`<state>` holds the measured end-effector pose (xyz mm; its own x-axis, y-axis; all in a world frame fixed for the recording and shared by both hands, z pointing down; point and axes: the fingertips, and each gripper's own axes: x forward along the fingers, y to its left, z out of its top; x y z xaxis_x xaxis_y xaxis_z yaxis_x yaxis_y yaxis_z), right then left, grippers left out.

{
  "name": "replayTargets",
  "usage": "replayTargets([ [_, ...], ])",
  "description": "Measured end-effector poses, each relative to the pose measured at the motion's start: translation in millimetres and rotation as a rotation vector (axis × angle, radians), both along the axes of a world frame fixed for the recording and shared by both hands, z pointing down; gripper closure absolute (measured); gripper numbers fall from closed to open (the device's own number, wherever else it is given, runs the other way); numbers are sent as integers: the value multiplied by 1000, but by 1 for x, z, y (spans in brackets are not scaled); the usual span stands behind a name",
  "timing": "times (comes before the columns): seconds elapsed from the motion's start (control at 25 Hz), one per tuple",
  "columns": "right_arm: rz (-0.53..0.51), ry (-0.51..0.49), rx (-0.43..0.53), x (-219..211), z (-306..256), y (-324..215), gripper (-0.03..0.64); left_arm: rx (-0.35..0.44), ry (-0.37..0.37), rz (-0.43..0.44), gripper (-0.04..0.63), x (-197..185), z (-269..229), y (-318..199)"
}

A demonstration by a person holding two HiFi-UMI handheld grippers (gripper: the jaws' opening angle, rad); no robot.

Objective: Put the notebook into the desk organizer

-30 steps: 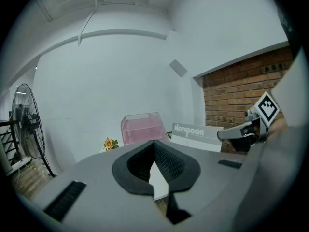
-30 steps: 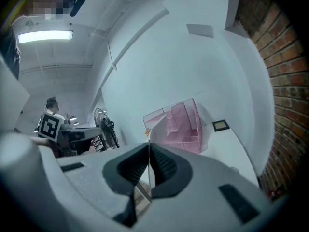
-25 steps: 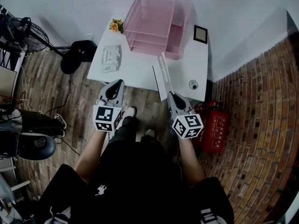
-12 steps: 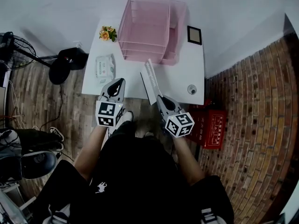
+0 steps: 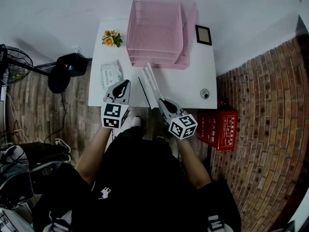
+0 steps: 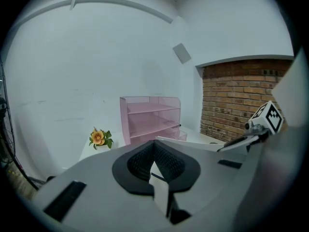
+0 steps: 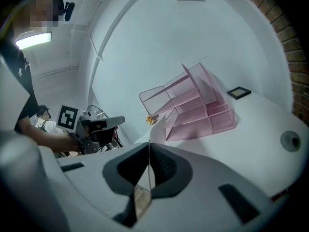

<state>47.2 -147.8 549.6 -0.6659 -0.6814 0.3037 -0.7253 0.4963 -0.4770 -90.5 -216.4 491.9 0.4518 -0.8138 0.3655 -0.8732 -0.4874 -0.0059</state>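
Note:
The pink mesh desk organizer (image 5: 154, 30) stands at the back of the white desk (image 5: 188, 83), with stacked open-fronted shelves (image 6: 149, 120) (image 7: 193, 105). My right gripper (image 5: 161, 102) is shut on the notebook (image 5: 150, 81), which stands on edge above the desk's front and points toward the organizer. In the right gripper view the notebook's thin edge (image 7: 158, 127) runs out from between the closed jaws (image 7: 148, 149). My left gripper (image 5: 123, 84) is shut and empty (image 6: 154, 151), at the desk's front edge left of the notebook (image 6: 193, 145).
On the desk are a small flower (image 5: 110, 37), a pack of wipes (image 5: 111, 73), a dark picture frame (image 5: 203, 35) and a small round object (image 5: 205, 94). A red box (image 5: 216, 126) sits on the floor to the right, and a black bag (image 5: 67, 66) and fan (image 5: 14, 62) to the left.
Both grippers have moved forward and lower toward the desk. The notebook, still gripped, now reaches over the desk's front with its tip nearer the organizer.

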Motion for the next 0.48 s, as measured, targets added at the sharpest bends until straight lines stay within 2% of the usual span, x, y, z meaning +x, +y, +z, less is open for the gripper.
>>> replayTargets([
  [0.28, 64, -38, -35, -23, 20, -23, 607, -19, -11, 42, 592, -19, 12, -15],
  [0.48, 146, -27, -86, -18, 41, -23, 607, -31, -16, 86, 592, -22, 21, -20],
])
